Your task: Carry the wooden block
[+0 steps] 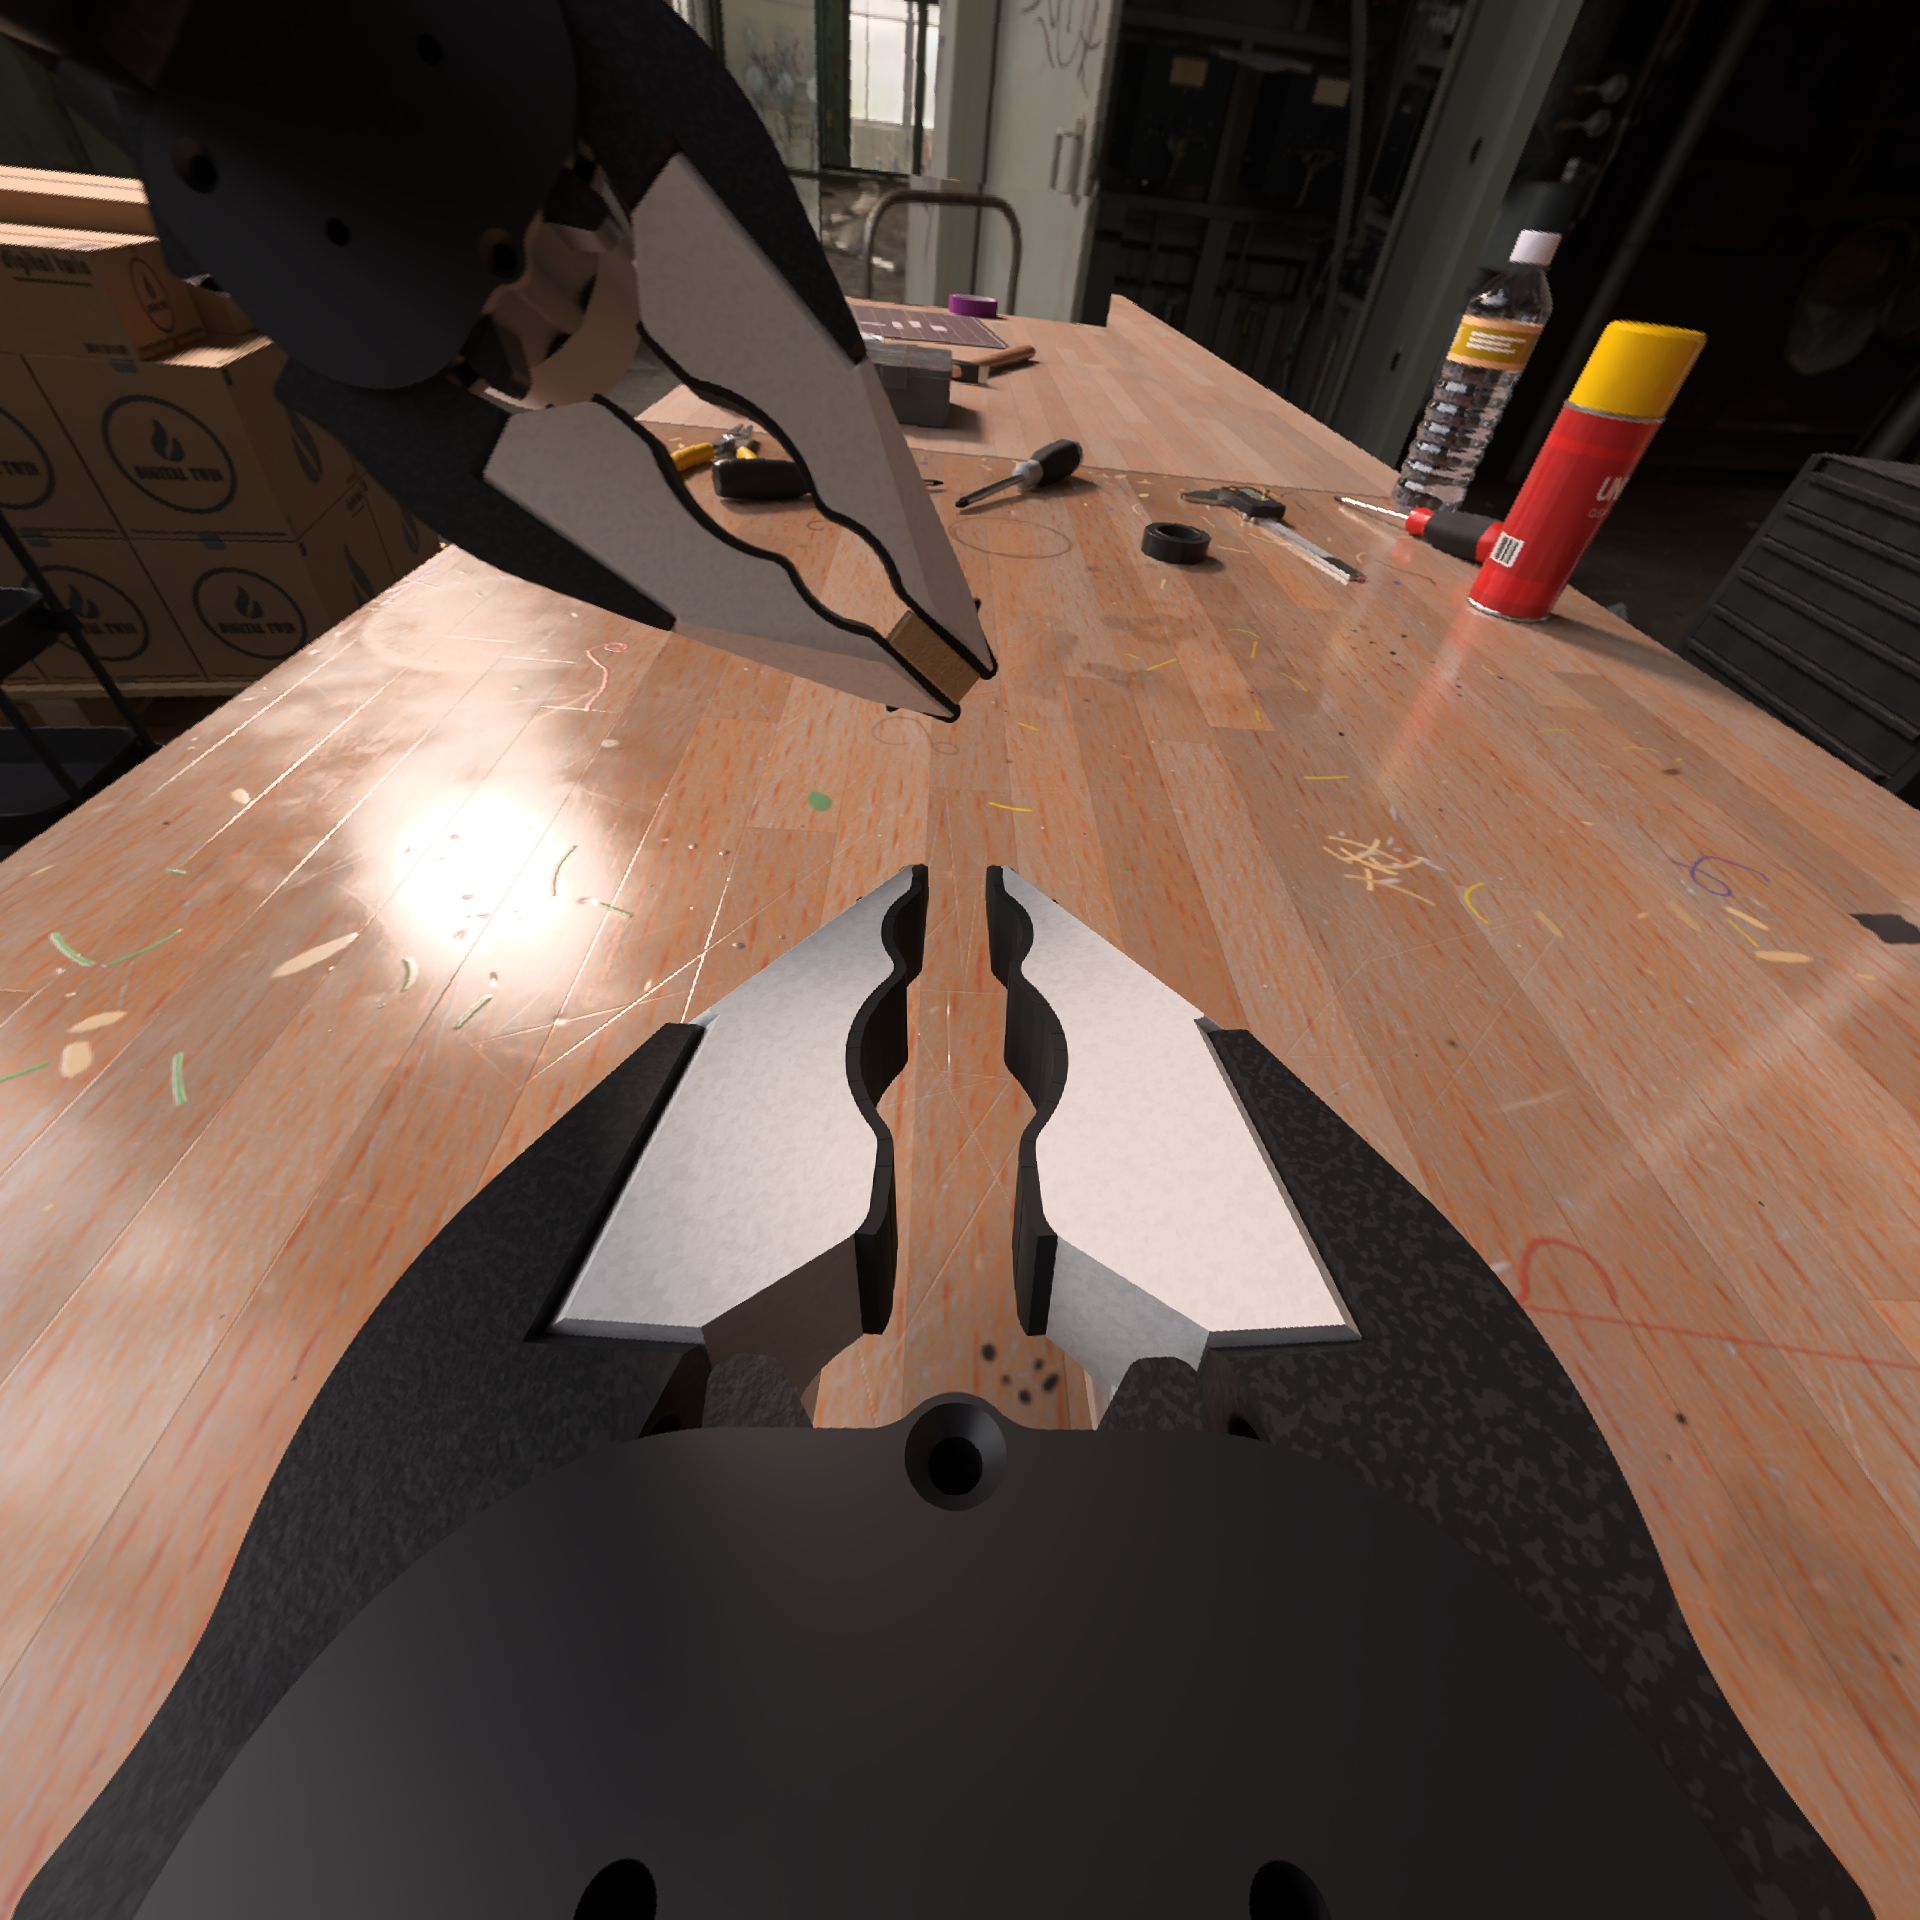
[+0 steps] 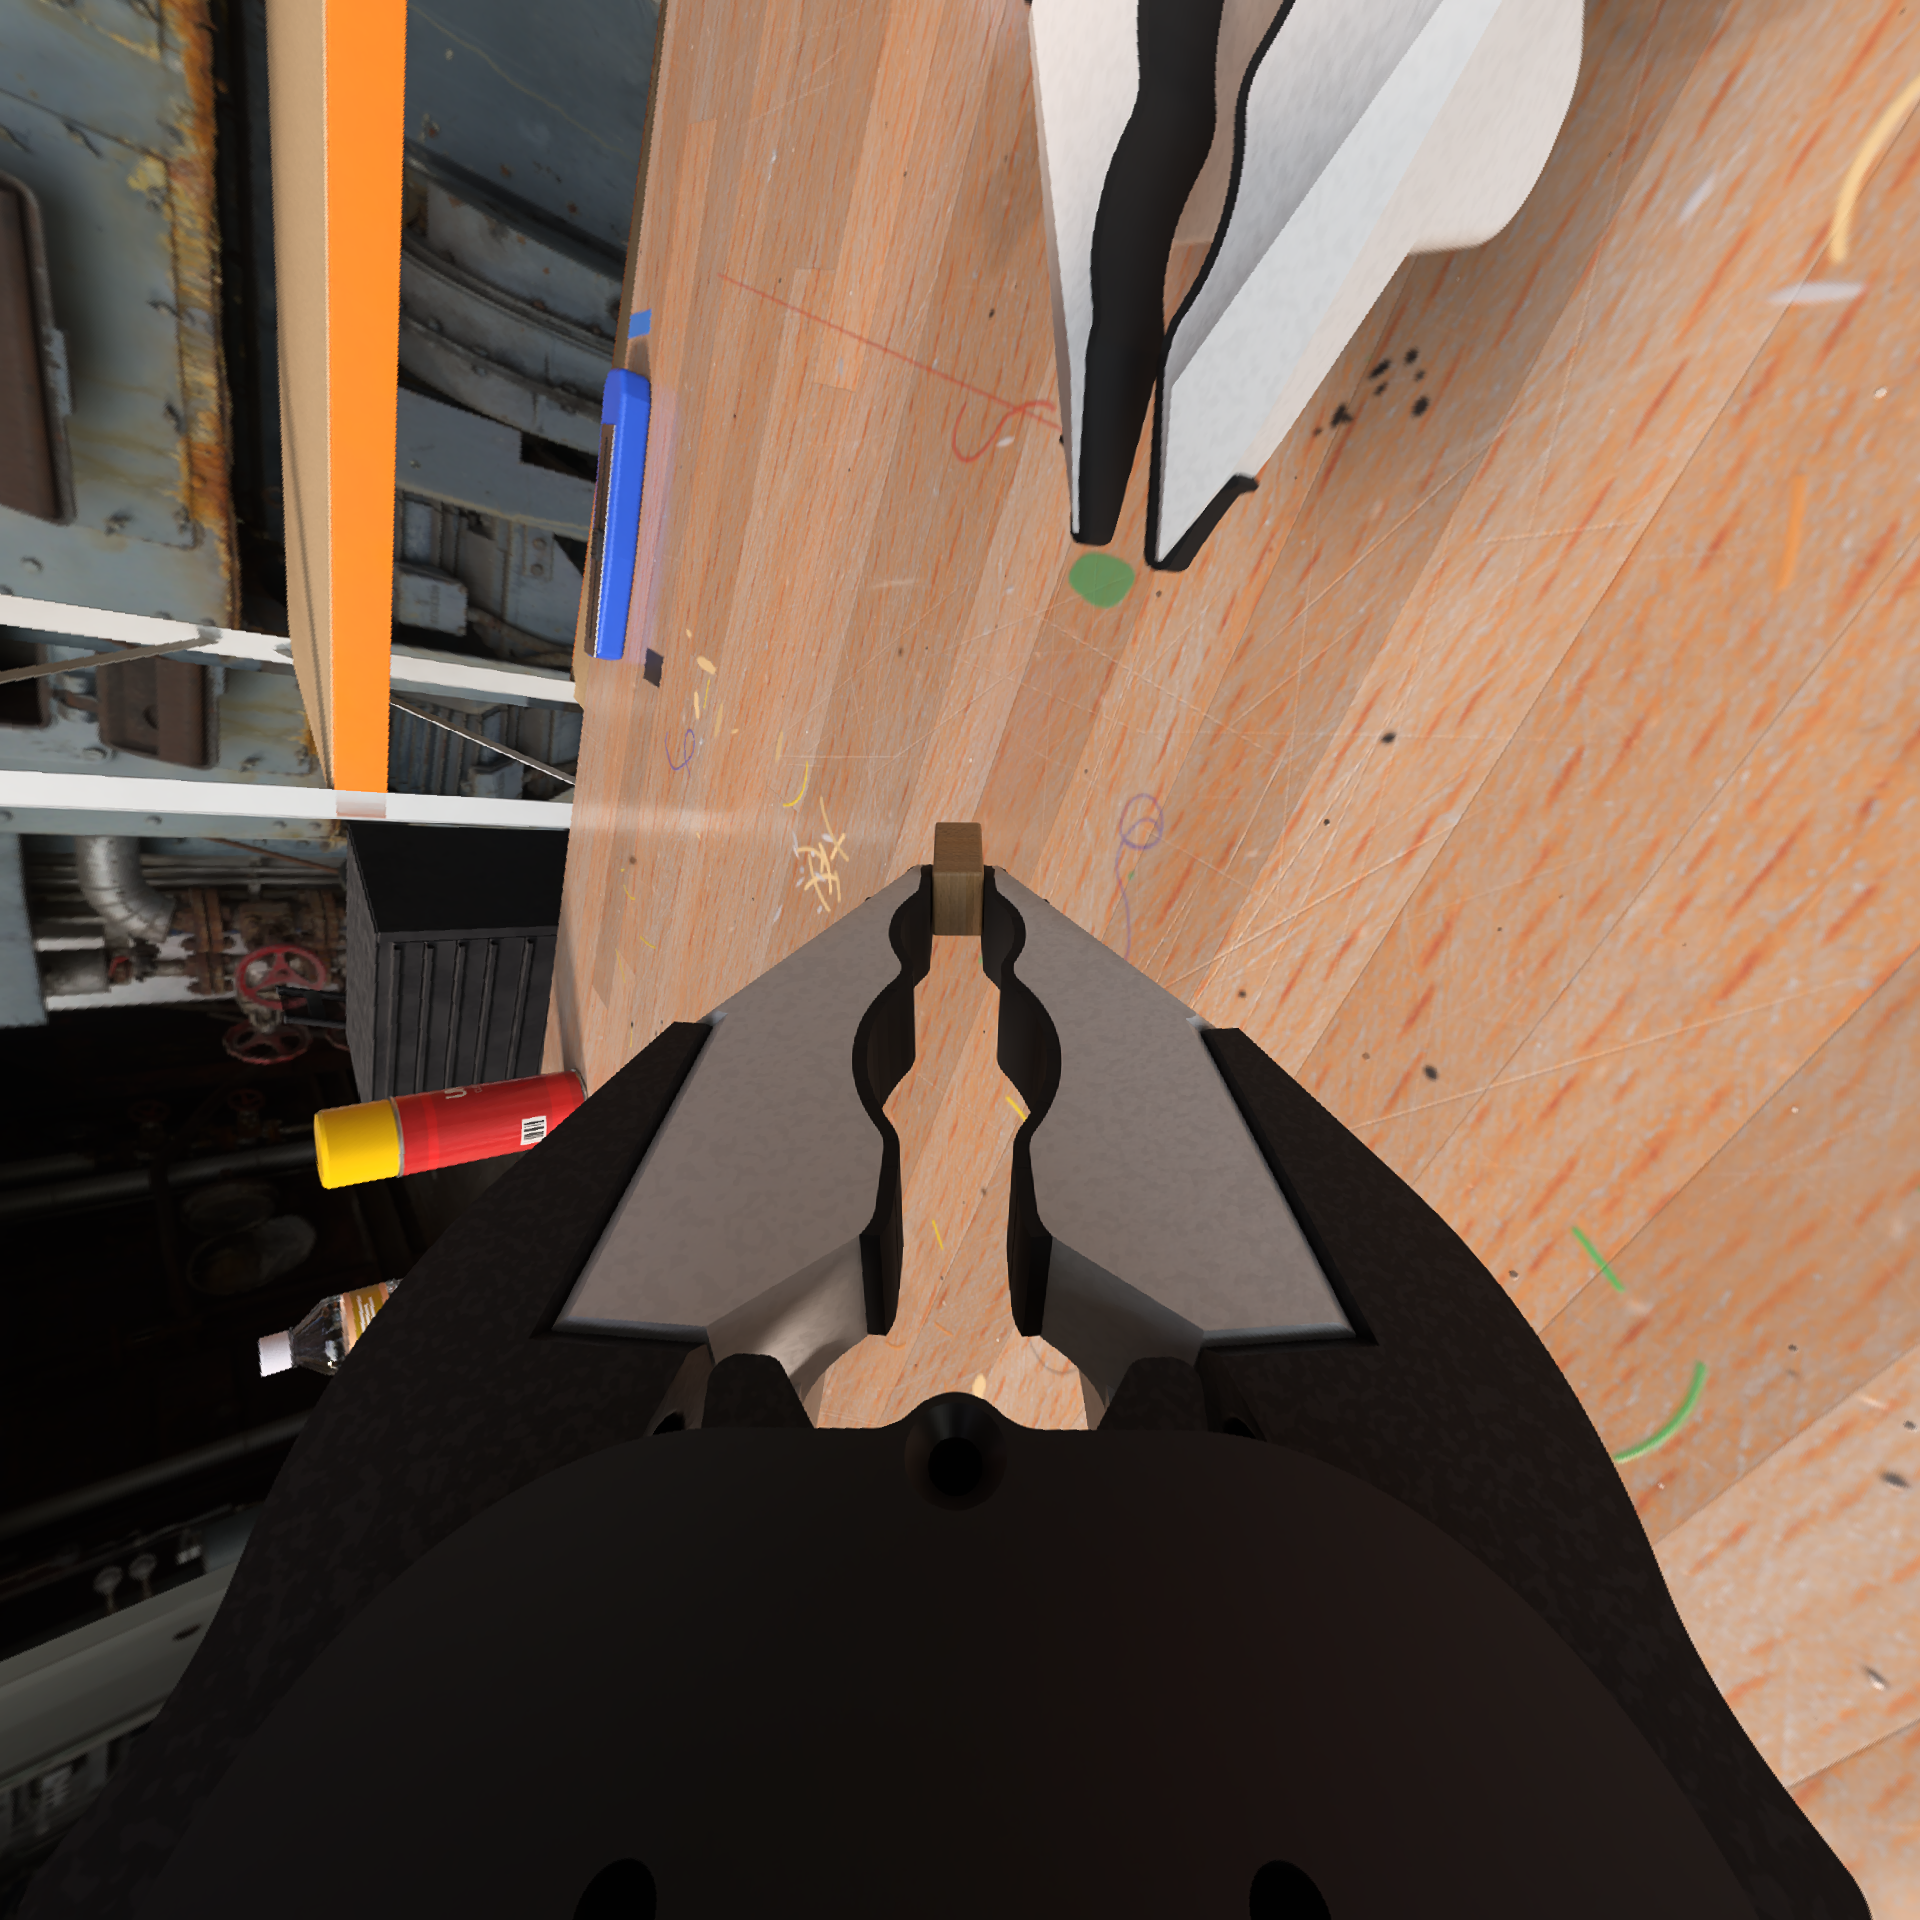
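The wooden block (image 2: pixel 957 883) is small and tan. My right gripper (image 2: pixel 957 878) is shut on it at the fingertips and holds it above the wooden workbench (image 2: pixel 1455 831). In the left wrist view the right gripper (image 1: pixel 971 691) reaches down from the upper left with the block (image 1: pixel 935 655) between its tips. My left gripper (image 1: pixel 956 883) sits just short of it, low over the bench. Its jaws stand a narrow gap apart with nothing between them. It also shows in the right wrist view (image 2: pixel 1132 551), pointing toward the block.
At the far right of the bench stand a red spray can (image 1: pixel 1569 488) and a water bottle (image 1: pixel 1481 374). A screwdriver (image 1: pixel 1023 473), a black tape ring (image 1: pixel 1176 541) and a caliper (image 1: pixel 1268 525) lie beyond. Cardboard boxes (image 1: pixel 156 468) stand left, a black cabinet (image 1: pixel 1829 613) right.
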